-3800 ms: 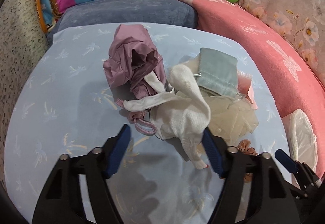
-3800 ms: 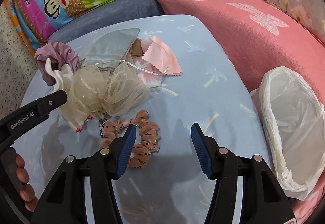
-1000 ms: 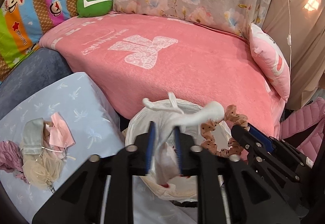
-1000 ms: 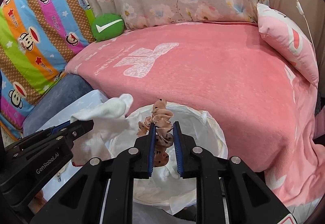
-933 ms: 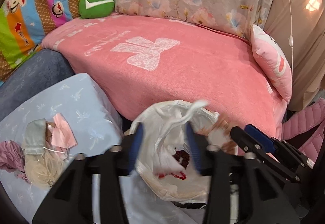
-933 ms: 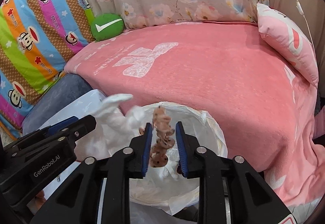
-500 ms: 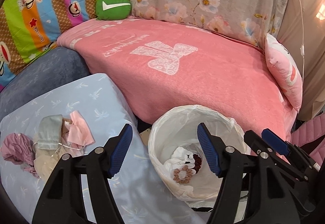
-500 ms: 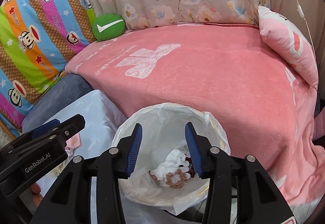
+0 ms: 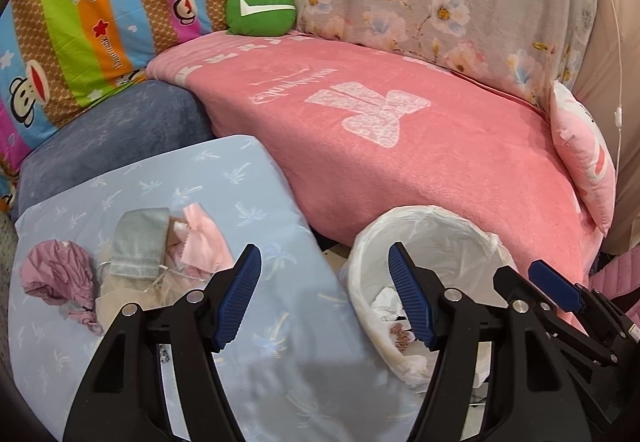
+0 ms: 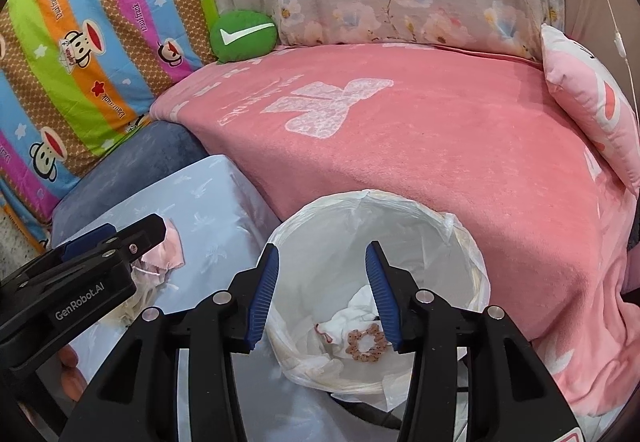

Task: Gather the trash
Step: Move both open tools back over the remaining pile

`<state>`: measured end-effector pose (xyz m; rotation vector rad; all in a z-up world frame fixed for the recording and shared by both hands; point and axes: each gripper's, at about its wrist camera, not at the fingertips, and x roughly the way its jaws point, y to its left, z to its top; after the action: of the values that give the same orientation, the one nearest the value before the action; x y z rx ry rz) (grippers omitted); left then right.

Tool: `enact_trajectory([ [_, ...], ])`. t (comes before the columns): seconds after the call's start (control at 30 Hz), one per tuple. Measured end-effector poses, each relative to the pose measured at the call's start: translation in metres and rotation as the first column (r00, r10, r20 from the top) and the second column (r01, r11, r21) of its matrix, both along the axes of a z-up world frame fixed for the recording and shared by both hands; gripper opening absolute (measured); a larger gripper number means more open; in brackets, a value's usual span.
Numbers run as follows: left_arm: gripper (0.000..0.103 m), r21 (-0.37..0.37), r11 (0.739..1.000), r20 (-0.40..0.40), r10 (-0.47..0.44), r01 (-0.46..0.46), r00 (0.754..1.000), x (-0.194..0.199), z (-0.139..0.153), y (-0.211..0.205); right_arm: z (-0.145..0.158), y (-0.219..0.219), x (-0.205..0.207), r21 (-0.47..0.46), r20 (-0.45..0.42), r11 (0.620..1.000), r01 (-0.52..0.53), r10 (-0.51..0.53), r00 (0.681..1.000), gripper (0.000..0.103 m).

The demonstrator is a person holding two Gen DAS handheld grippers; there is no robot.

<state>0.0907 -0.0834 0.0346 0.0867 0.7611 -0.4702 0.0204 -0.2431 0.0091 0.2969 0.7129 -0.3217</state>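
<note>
A white-lined trash bin (image 10: 460,238) stands between the light blue table (image 9: 248,177) and the pink sofa; it also shows in the left wrist view (image 9: 436,217). Inside lie a white sock (image 10: 352,316) and a brown spotted scrunchie (image 10: 365,342). My right gripper (image 10: 322,292) is open and empty above the bin. My left gripper (image 9: 326,292) is open and empty over the table's right edge. On the table lie a mauve pouch (image 9: 56,276), a grey-green pouch (image 9: 138,244), a pink cloth (image 9: 202,238) and a beige organza bag (image 9: 120,302).
A pink blanket (image 10: 420,137) covers the sofa behind the bin. A green cushion (image 9: 260,9), a striped monkey-print cushion (image 9: 88,13) and a pink pillow (image 10: 592,97) lie on it. A blue-grey cushion (image 9: 112,133) sits behind the table.
Both grippers opened and dropped the white sock and the scrunchie into the bin. The left gripper has since swung left, back toward the table.
</note>
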Motion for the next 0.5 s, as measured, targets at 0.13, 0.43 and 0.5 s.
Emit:
enact_trajectory([
  [0.13, 0.063, 0.005, 0.999, -0.005, 0.036, -0.036, 0.999, 0.002, -0.004, 0.017, 0.000, 0.014, 0.005, -0.006, -0.007, 1.000, -0.030, 0.030, 1.000, 0.046],
  [0.43, 0.073, 0.012, 0.992, -0.020, 0.127, -0.127, 0.992, 0.011, -0.012, 0.060, -0.003, 0.056, 0.020, -0.028, -0.028, 0.994, -0.110, 0.109, 0.994, 0.051],
  [0.5, 0.081, 0.014, 0.987, -0.017, 0.158, -0.157, 0.987, 0.013, -0.013, 0.072, -0.003, 0.066, 0.025, -0.029, -0.033, 0.991, -0.128, 0.128, 0.991, 0.052],
])
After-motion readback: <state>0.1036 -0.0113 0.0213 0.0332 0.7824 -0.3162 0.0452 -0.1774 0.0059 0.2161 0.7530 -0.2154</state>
